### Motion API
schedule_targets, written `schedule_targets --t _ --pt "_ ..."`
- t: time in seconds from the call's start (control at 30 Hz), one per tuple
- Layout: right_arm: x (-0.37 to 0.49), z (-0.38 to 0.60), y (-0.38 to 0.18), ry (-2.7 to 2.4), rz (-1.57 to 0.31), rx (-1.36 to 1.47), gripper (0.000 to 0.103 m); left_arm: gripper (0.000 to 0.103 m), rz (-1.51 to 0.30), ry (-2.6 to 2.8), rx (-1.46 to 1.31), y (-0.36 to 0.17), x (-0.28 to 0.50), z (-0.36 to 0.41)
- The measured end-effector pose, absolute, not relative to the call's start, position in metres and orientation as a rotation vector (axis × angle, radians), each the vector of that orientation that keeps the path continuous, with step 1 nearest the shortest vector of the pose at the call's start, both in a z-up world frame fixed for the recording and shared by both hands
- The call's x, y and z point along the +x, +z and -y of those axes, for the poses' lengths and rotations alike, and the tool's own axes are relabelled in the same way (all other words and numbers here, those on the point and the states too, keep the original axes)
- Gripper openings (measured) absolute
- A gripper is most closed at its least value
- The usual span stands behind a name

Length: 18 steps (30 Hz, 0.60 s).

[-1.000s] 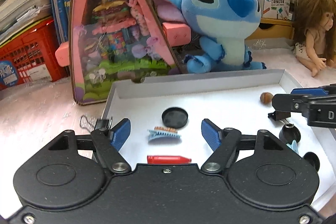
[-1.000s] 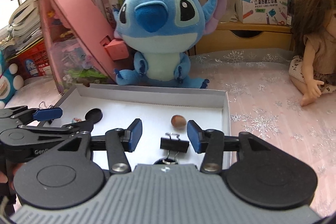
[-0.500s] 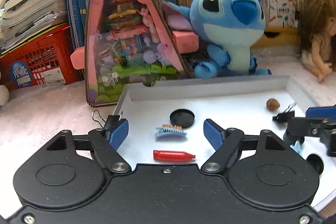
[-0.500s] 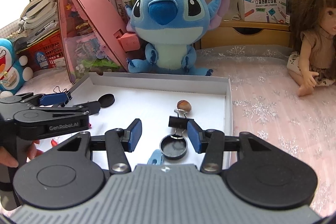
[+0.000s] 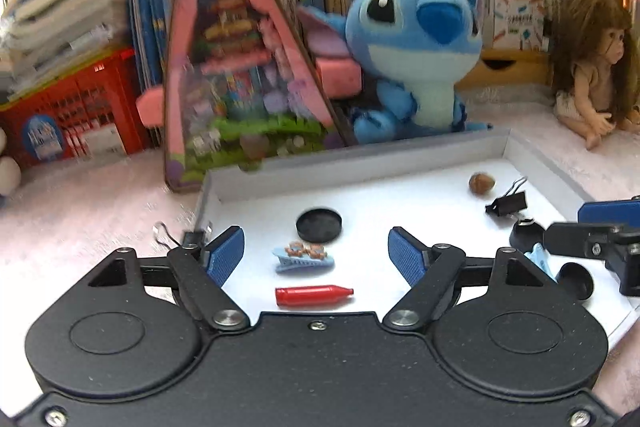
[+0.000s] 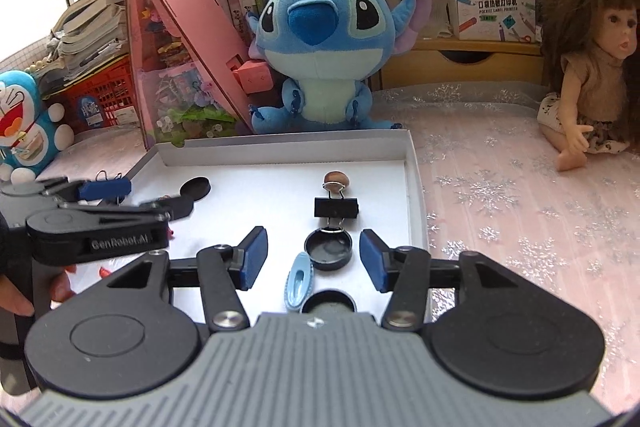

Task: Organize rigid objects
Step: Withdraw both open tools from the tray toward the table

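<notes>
A shallow white tray holds small items. In the left wrist view: a black cap, a blue hair clip, a red crayon, a brown nut and a black binder clip. My left gripper is open and empty above the hair clip. In the right wrist view: the binder clip, a nut, a black cap, a light blue clip, another cap. My right gripper is open and empty over them.
A second binder clip lies outside the tray's left edge. A blue plush, a pink triangular toy house, a doll, a red crate and bookshelves stand behind the tray.
Both grippers have pulled back and up from the tray, staying open. The right gripper has moved off the binder clip, so more items show in front of it.
</notes>
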State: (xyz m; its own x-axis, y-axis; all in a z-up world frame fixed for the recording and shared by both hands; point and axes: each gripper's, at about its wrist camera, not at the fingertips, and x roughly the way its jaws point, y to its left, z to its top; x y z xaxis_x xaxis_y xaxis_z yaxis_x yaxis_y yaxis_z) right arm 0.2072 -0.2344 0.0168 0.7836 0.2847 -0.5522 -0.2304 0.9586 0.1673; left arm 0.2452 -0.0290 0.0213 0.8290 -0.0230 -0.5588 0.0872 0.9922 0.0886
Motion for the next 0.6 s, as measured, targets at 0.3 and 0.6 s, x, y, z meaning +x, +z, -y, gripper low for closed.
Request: schedule_targets --t 0.3,0.6 --pt "0.162 0.239 0.026 0.313 -0.557 0.039 0.071 0.08 -0.565 -0.136 0.097 0.045 0.193 0.028" --pt "0.106 0.242 0.025 0.386 -0.556 -0.002 0.072 0.08 -0.605 -0.225 0.127 0.039 0.124 0.032"
